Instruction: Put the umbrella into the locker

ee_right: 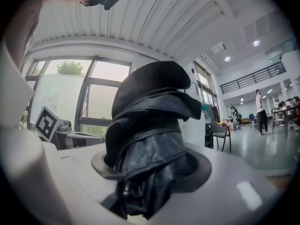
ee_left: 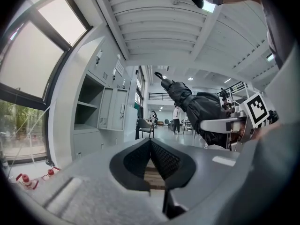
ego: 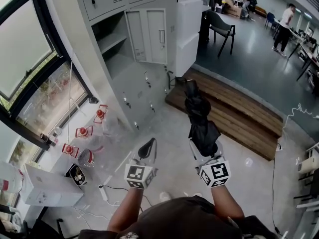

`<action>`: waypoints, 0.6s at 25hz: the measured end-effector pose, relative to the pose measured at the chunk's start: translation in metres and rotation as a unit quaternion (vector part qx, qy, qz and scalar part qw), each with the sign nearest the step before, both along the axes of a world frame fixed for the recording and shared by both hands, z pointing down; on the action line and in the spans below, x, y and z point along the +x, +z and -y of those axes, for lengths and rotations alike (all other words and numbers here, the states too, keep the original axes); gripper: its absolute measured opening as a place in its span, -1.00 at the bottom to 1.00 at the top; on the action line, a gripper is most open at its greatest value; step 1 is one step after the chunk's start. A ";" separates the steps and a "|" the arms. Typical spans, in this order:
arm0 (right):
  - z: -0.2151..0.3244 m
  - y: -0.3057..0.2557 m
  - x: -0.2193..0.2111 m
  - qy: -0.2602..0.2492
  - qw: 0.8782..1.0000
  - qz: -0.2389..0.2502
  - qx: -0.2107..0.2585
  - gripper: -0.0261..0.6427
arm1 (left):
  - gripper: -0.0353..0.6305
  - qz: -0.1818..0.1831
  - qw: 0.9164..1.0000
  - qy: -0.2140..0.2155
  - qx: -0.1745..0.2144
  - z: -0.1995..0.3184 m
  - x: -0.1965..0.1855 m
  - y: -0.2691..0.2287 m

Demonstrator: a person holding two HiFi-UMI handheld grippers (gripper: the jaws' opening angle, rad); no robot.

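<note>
Grippers nearest, one in each hand, side by side and level in front of the body. On the left, left gripper [ego: 148,149] with pads [ee_left: 164,161] pressed together and nothing between them, apparently kept free for the locker door or for steadying. Just to its right, right gripper [ego: 203,142] pinching a folded black umbrella [ego: 198,114] around its thick bundled fabric, jaws kept well apart by the bulk. Seems gripped at the near end to let the far end lead into an opening. In the right gripper view, fills the space between the jaws and juts straight out along them. Long axis running forward, away from the person, narrow far end ahead over a wooden platform [ego: 234,114]. Not aimed at the locker, so likely needs a swing to the left. Further off and to the left, grey locker bank [ego: 130,91] with one open compartment [ego: 113,40], its door [ego: 152,34] swung aside, presumably to receive the umbrella. Well apart from the umbrella for now. Beyond, to the right, a black chair [ego: 223,28] and a standing person [ego: 285,28] far across the hall
</note>
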State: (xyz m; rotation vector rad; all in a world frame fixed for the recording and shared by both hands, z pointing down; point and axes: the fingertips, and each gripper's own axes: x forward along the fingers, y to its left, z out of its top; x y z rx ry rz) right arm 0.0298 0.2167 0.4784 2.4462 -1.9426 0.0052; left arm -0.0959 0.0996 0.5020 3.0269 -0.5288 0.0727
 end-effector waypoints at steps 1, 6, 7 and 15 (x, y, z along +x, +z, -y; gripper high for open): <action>0.004 0.001 -0.003 0.001 1.000 -0.001 -0.002 -0.17 | -0.88 0.001 1.000 0.000 0.001 0.005 -0.003 0.001; 0.018 0.007 -0.013 0.005 1.000 0.005 -0.014 -0.17 | -0.88 -0.004 1.000 -0.007 0.011 0.025 -0.009 0.000; 0.020 0.007 -0.014 0.004 1.000 0.006 -0.017 -0.17 | -0.88 -0.004 1.000 -0.007 0.012 0.026 -0.009 -0.001; 0.048 0.019 -0.006 -0.011 0.999 0.012 -0.032 -0.17 | -0.88 -0.001 1.000 -0.013 0.006 0.045 -0.006 0.008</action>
